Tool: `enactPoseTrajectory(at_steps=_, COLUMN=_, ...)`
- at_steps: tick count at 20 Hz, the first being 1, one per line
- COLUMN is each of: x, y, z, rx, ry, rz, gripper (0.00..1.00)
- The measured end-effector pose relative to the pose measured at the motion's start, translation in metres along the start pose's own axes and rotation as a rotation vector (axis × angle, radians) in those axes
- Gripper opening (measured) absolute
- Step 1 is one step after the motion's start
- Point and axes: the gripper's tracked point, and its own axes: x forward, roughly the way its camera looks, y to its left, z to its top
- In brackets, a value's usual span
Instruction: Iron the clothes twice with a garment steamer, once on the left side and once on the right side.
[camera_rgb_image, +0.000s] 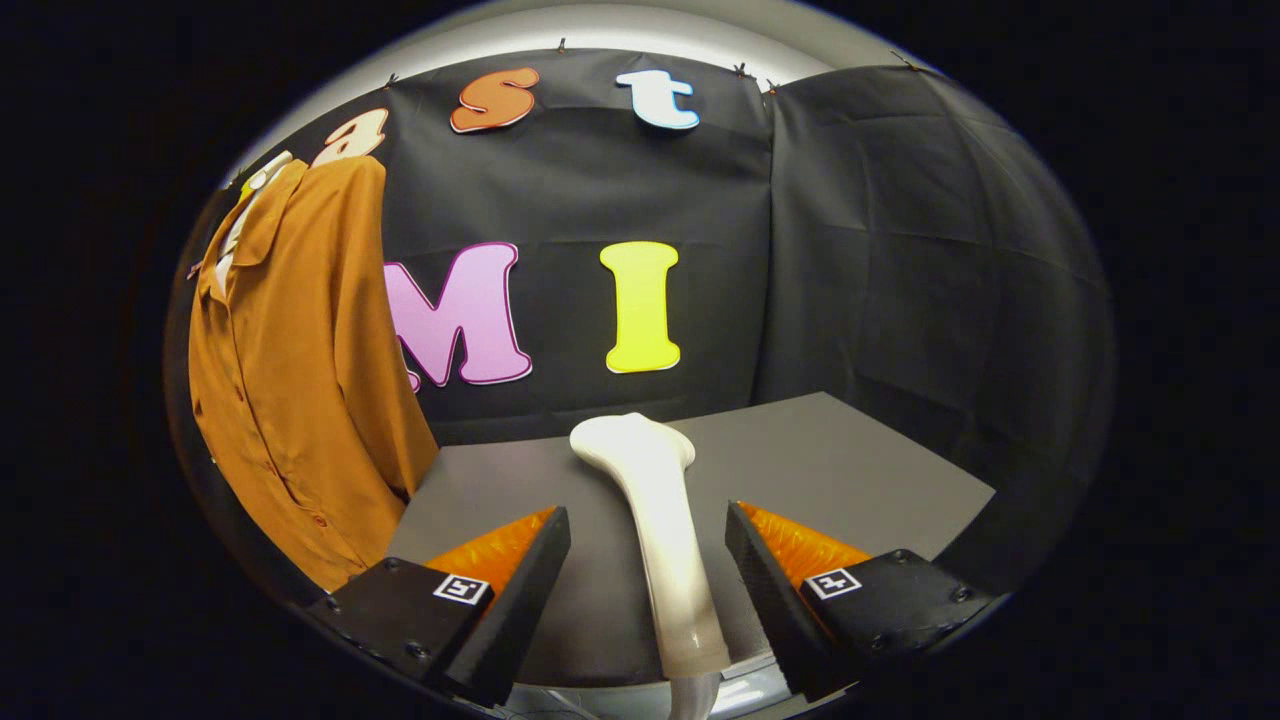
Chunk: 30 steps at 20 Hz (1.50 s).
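While the steamer (660, 520) lies between them, claw (648, 560) fingers gape.

The tongs (648, 560) stand spread wide, and the white garment steamer (655, 520) lies lengthwise in the gap, with free space on both sides of its handle and neither finger touching it. Around the steamer the grey table (850, 480) is bare, open to the right and ahead to the booth wall. On the left, the hanging orange shirt (300, 370) blocks that side at the table's edge.
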Motion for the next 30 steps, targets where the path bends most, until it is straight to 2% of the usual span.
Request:
enactPoseTrajectory(at_steps=6, x=0.026, y=-0.007, z=-0.023, rx=-0.004, ry=0.097, rz=0.012, gripper=0.98)
enactPoseTrajectory(at_steps=8, x=0.036, y=-0.007, z=-0.034, rx=-0.007, ry=0.133, rz=0.020, gripper=0.90)
enactPoseTrajectory(at_steps=9, x=0.037, y=-0.010, z=-0.039, rx=-0.008, ry=0.153, rz=0.011, gripper=0.80)
enactPoseTrajectory(at_steps=11, x=0.037, y=-0.013, z=-0.039, rx=0.016, ry=0.140, rz=0.018, gripper=0.47)
enactPoseTrajectory(at_steps=13, x=0.034, y=-0.015, z=-0.035, rx=0.023, ry=0.134, rz=0.032, gripper=0.47)
enactPoseTrajectory(at_steps=14, x=0.036, y=-0.016, z=-0.036, rx=0.028, ry=0.133, rz=0.035, gripper=0.41)
enactPoseTrajectory(at_steps=21, x=0.008, y=-0.017, z=-0.009, rx=0.052, ry=0.054, rz=0.017, gripper=0.40)
enactPoseTrajectory(at_steps=25, x=-0.034, y=-0.005, z=0.009, rx=0.050, ry=0.004, rz=0.004, gripper=0.40)
enactPoseTrajectory(at_steps=30, x=-0.087, y=0.037, z=0.034, rx=0.013, ry=-0.091, rz=-0.044, gripper=0.40)
